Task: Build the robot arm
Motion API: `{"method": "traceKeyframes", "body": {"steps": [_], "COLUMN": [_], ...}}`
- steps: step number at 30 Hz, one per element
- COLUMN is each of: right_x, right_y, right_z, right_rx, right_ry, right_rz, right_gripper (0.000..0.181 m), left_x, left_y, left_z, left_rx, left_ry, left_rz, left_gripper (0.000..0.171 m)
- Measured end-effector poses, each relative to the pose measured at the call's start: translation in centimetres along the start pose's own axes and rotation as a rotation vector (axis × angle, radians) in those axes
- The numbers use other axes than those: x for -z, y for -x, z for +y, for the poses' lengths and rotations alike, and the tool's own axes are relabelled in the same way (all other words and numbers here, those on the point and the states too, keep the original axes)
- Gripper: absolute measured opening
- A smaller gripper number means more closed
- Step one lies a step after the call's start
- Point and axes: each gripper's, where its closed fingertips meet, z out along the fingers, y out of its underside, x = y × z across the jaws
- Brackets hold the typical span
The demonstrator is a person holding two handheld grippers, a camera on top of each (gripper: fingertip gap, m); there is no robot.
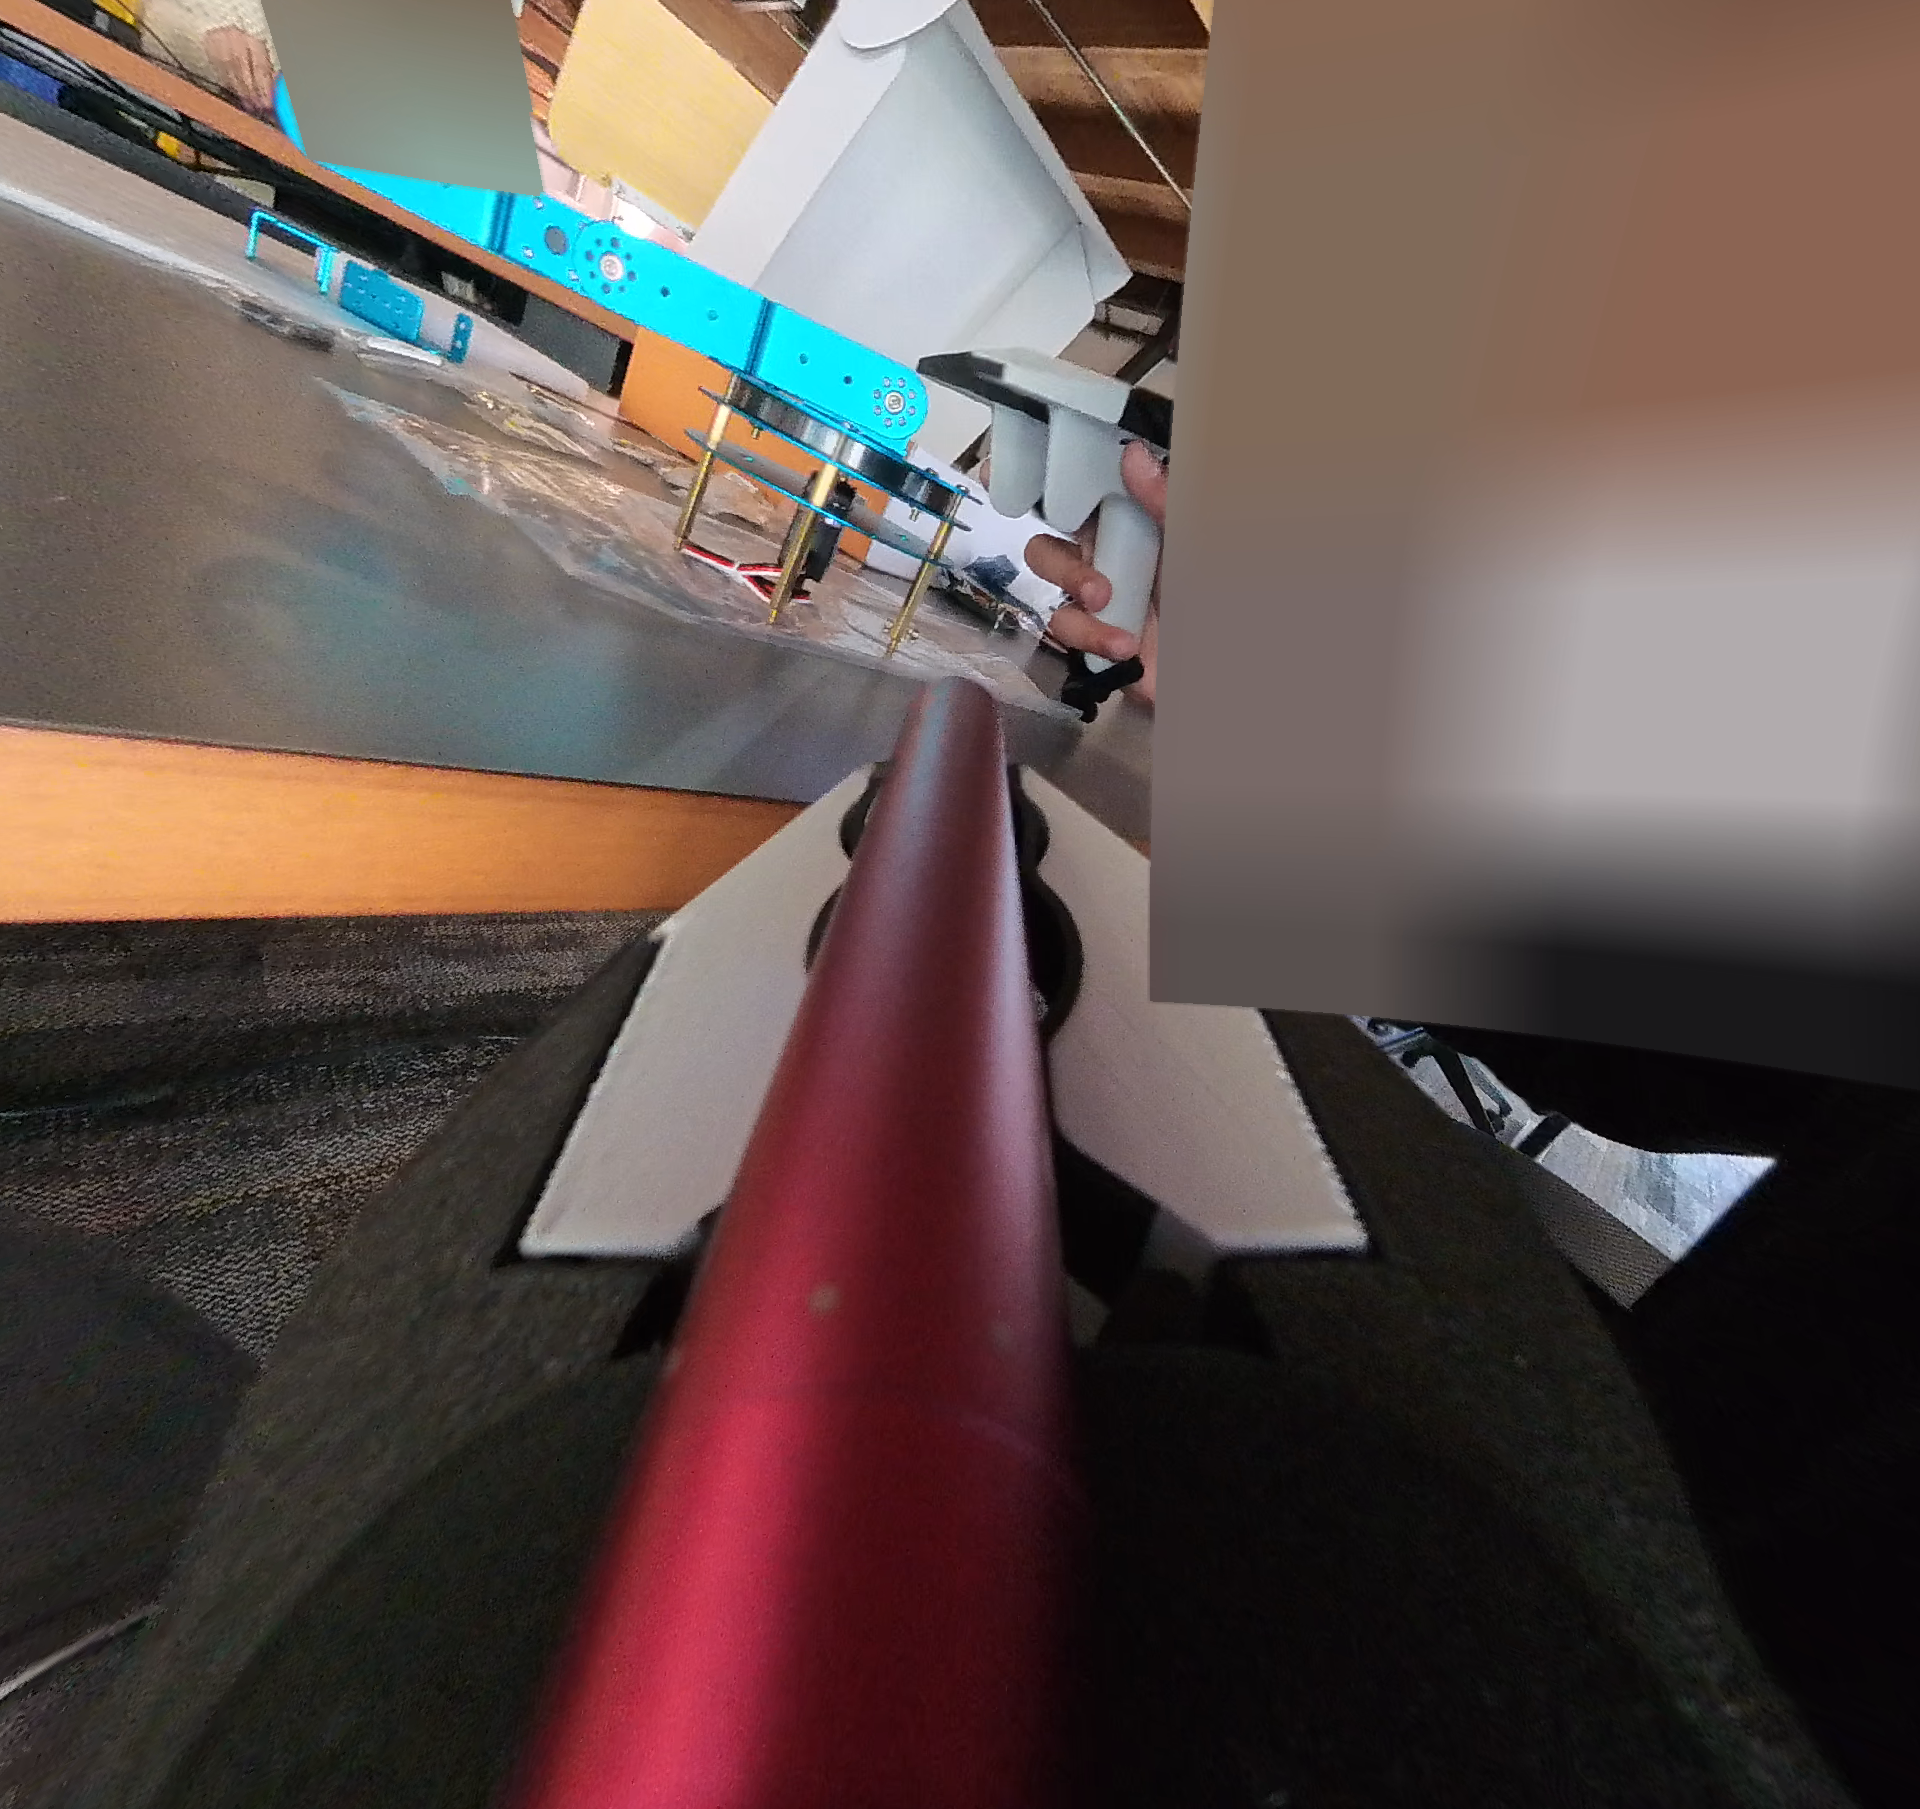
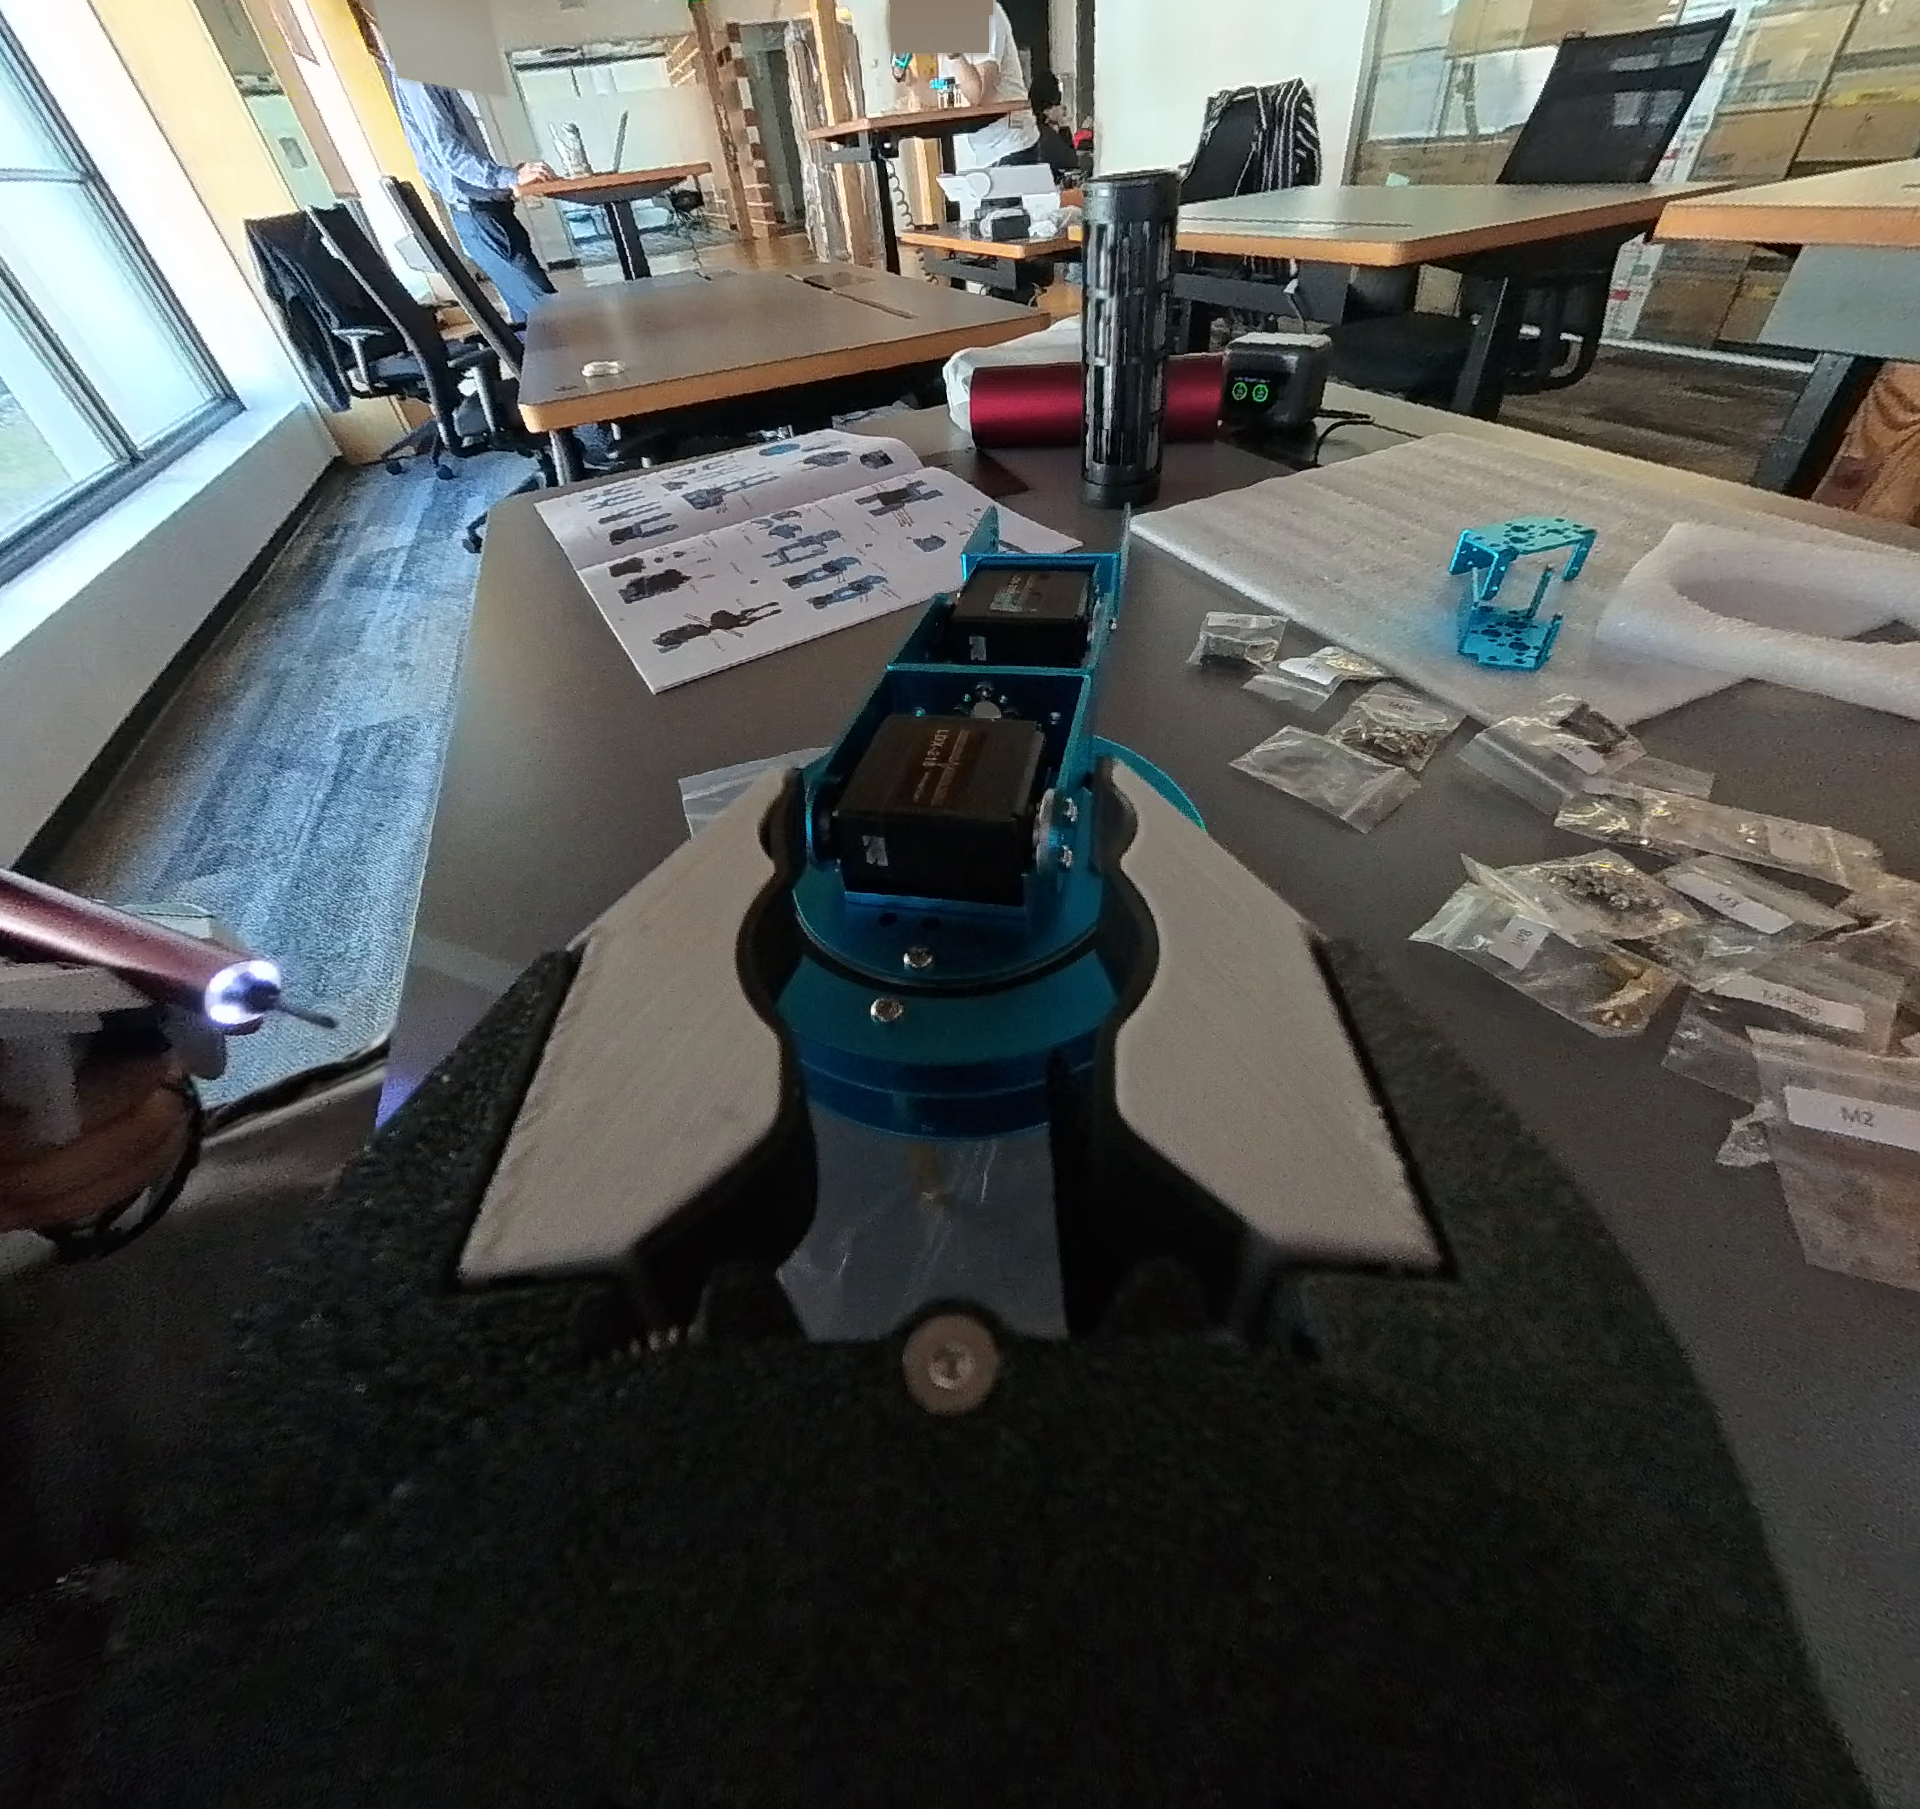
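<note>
Small clear bags (image 2: pixel 1325 772) of screws and other hardware lay scattered over the right side of the dark counter (image 2: pixel 582 824), each with a white label, their contents too small to tell apart. The left gripper (image 1: pixel 940 803) had its white fingers (image 1: pixel 727 1032) closed around a red screwdriver (image 1: pixel 883 1240), a long matte cylinder running forward between them; in the right wrist view its lit tip (image 2: pixel 241 992) showed at the left edge with a thin bit sticking out. The right gripper (image 2: pixel 951 886) had its fingers (image 2: pixel 644 1063) closed on the round blue base (image 2: pixel 914 1032) of a blue robot arm (image 2: pixel 966 720), which stood on the counter on brass standoffs (image 1: pixel 795 554). Two black servos (image 2: pixel 940 803) sat in its metal brackets. Beyond it lay an open manual (image 2: pixel 769 554), a blue bracket (image 2: pixel 1517 585) on white foam (image 2: pixel 1351 554), and a black cylinder (image 2: pixel 1127 336) standing upright.
</note>
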Motion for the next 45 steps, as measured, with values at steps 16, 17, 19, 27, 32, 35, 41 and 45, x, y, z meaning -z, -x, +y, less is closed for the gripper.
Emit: {"method": "traceKeyframes", "body": {"steps": [16, 17, 19, 27, 32, 35, 41, 45], "right_x": [1.1, 1.0, 0.6, 1.6, 4.4, 6.7, 13.4, 17.5], "right_y": [5.7, 8.8, 14.4, 21.5, 21.8, 19.7, 11.7, 3.1], "right_z": [0.2, 0.1, 0.5, -2.6, -3.3, -4.5, -9.1, -6.7], "right_rx": [-0.079, -0.168, -0.321, -0.641, -0.661, -0.693, -0.548, -0.252], "right_ry": [0.063, 0.065, 0.086, -0.142, -0.186, -0.229, -0.216, 0.154], "right_rz": [-0.12, -0.222, -0.376, -0.643, -0.675, -0.635, -0.331, 0.152], "right_gripper": [0.048, 0.051, 0.057, 0.045, 0.025, 0.02, 0.02, 0.021], "left_x": [-2.6, -3.1, -4.1, -7.2, -8.1, -8.7, -8.2, -7.4], "left_y": [3.2, 2.7, 0.9, -9.2, -11.6, -11.2, -9.5, -8.5], "left_z": [-9.3, -9.5, -9.6, -8.8, -7.8, -6.3, -2.8, -0.7], "left_rx": [-0.608, -0.737, -0.987, -1.267, -1.252, -1.19, -1.014, -0.916], "left_ry": [0.054, 0.057, 0.025, -0.256, -0.262, -0.179, -0.056, 0.054], "left_rz": [-0.25, -0.255, -0.263, -0.188, -0.169, -0.152, -0.059, 0.021], "left_gripper": [0.02, 0.021, 0.02, 0.019, 0.02, 0.032, 0.036, 0.032]}}
